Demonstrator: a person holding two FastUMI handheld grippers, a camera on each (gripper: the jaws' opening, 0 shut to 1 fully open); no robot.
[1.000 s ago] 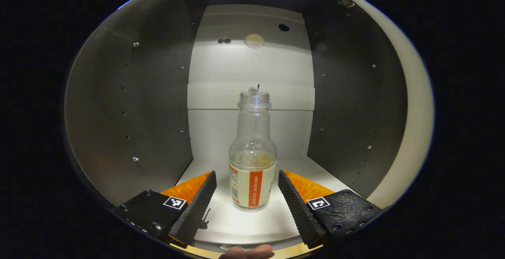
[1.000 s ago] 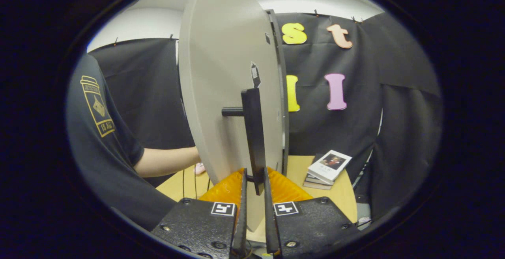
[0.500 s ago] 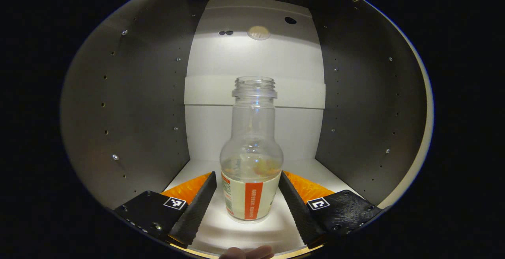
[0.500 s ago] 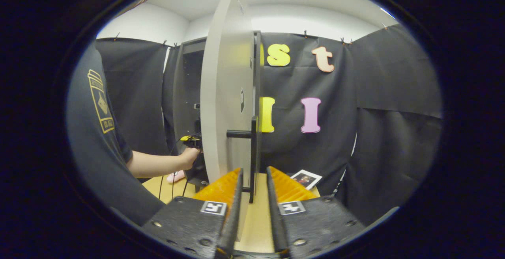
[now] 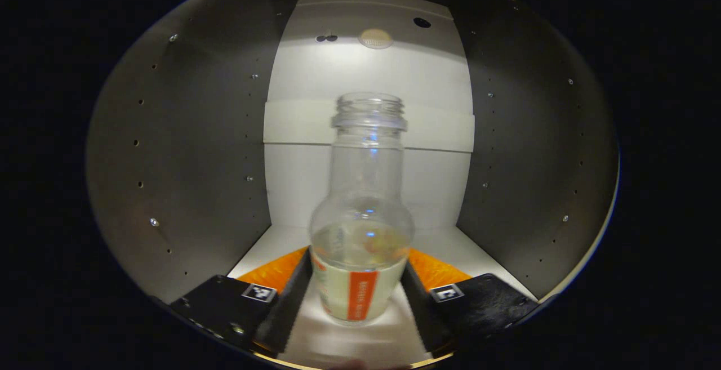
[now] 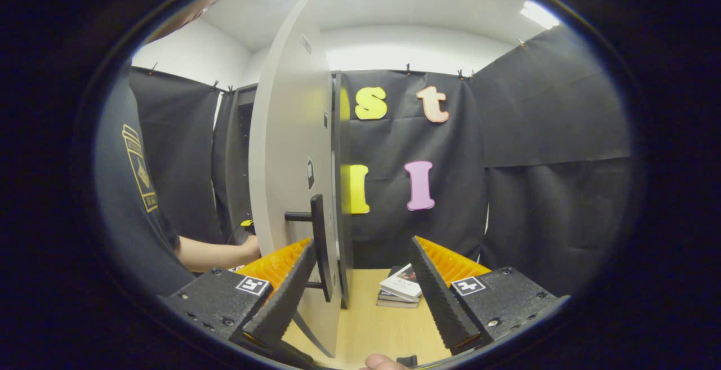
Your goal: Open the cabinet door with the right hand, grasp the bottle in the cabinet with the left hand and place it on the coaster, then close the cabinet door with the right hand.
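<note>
- Stood upright on the cabinet floor (image 5: 265,246): clear glass bottle (image 5: 360,246), deep inside.
- Left gripper (image 5: 358,297) fingers close on both sides of bottle, maybe touching; grip not sure.
- Right gripper (image 6: 360,280) fingers spread wide, off the door handle (image 6: 320,246), cabinet door (image 6: 287,178) left open for reaching.

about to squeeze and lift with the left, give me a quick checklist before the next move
1. Cabinet door open wide enough to bring the bottle out: ok; it stands swung out, edge-on in the right gripper view.
2. Right gripper off the door handle: ok; jaws open, handle beside the left finger.
3. Bottle upright and centred in the left gripper: ok.
4. Both left fingers pressing on the bottle: cannot tell; they sit right at its label, but contact is not clear.
5. Bottle without a cap: not ok for tilting; the mouth is open and some liquid seems to be inside.
6. Coaster free for placing: cannot tell.
</note>
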